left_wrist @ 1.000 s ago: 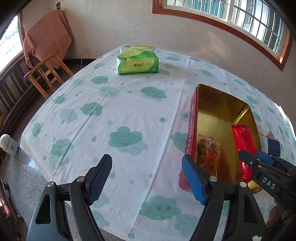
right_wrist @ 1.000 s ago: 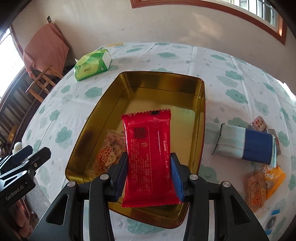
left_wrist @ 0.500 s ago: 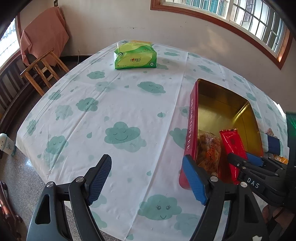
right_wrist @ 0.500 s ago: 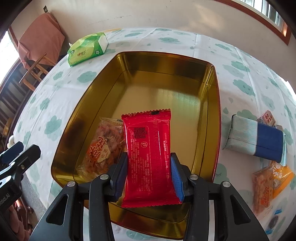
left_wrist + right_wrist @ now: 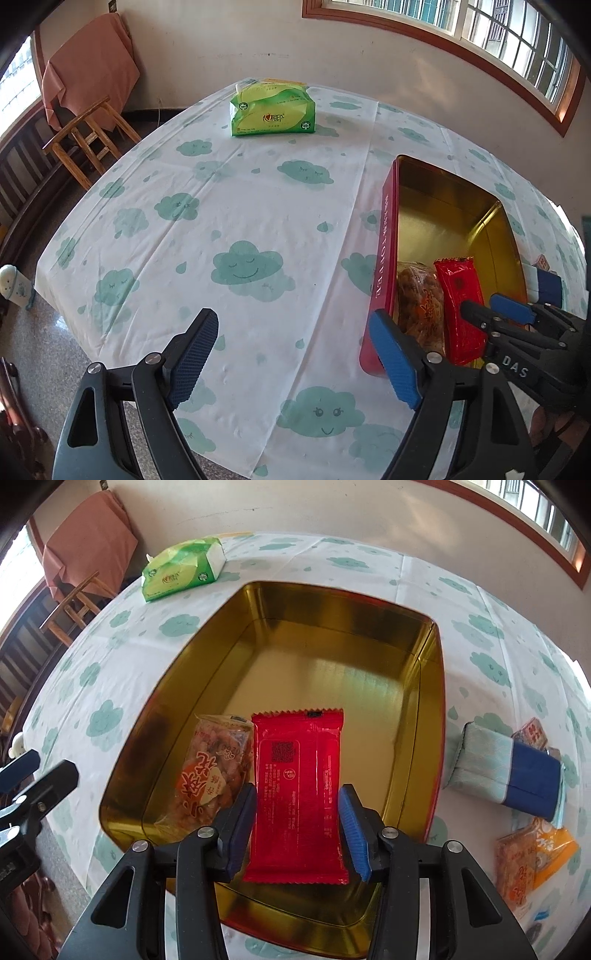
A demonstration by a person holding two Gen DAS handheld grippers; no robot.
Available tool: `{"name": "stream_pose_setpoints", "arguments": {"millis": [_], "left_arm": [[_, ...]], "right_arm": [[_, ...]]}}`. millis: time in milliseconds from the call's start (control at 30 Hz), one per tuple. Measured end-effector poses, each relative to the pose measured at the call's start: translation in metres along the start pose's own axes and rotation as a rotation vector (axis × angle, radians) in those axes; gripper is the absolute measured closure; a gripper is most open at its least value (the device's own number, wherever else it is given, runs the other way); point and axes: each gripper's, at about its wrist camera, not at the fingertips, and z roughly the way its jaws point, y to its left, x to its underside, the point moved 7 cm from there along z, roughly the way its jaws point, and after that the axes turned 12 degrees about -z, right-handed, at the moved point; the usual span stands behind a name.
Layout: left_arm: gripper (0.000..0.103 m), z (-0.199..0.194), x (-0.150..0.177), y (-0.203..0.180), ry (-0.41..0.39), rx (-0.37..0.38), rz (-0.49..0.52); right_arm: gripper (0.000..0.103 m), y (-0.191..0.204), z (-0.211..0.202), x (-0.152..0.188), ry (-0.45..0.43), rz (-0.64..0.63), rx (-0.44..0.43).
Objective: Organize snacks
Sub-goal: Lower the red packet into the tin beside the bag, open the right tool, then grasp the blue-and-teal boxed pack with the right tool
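A gold-lined red tin (image 5: 424, 657) sits on the cloud-print tablecloth; it also shows in the left wrist view (image 5: 386, 236). Inside lie a clear packet of orange snacks (image 5: 210, 771) and a red snack packet (image 5: 297, 794). My right gripper (image 5: 297, 812) is over the tin's near end, its pads slightly apart on both sides of the red packet (image 5: 460, 306), which lies flat in the tin. My left gripper (image 5: 291, 354) is open and empty over the table's near edge, left of the tin.
A green tissue pack (image 5: 273, 109) lies at the table's far side. Right of the tin lie a blue-and-pale pouch (image 5: 513, 771) and several small snack packets (image 5: 532, 853). A wooden stool (image 5: 86, 136) with a pink cloth stands beyond the table's left side.
My right gripper lowered the red packet into the tin beside the orange snack packet, and its pads have opened slightly off it. The left gripper stayed open, almost still.
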Motion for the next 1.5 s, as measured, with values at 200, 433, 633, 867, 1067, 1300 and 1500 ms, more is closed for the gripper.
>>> {"name": "stream_pose_setpoints", "arguments": {"millis": [200, 433, 633, 867, 1067, 1300, 1500], "left_arm": [[0.022, 0.000, 0.000, 0.004, 0.003, -0.003, -0.010], [0.022, 0.001, 0.006, 0.003, 0.022, 0.006, -0.011], [0.021, 0.002, 0.016, -0.005, 0.044, 0.000, 0.000], [0.021, 0.000, 0.020, -0.010, 0.050, -0.018, 0.014], [0.020, 0.001, 0.023, -0.016, 0.067, -0.028, 0.025], [0.020, -0.004, 0.028, -0.041, 0.064, -0.001, 0.066], [0.020, -0.012, 0.036, -0.077, 0.060, 0.050, 0.126]], "right_arm": [[0.043, -0.025, -0.040, -0.001, -0.068, -0.167, -0.023], [0.030, -0.090, -0.052, 0.001, -0.007, -0.420, 0.029], [0.029, -0.119, -0.024, 0.006, 0.131, -0.613, 0.031], [0.029, -0.128, 0.011, 0.018, 0.238, -0.720, -0.037], [0.045, -0.135, 0.023, 0.026, 0.247, -0.671, -0.087], [0.051, -0.134, 0.012, 0.029, 0.137, -0.533, -0.072], [0.051, -0.163, -0.018, 0.039, 0.002, -0.268, 0.016]]}}
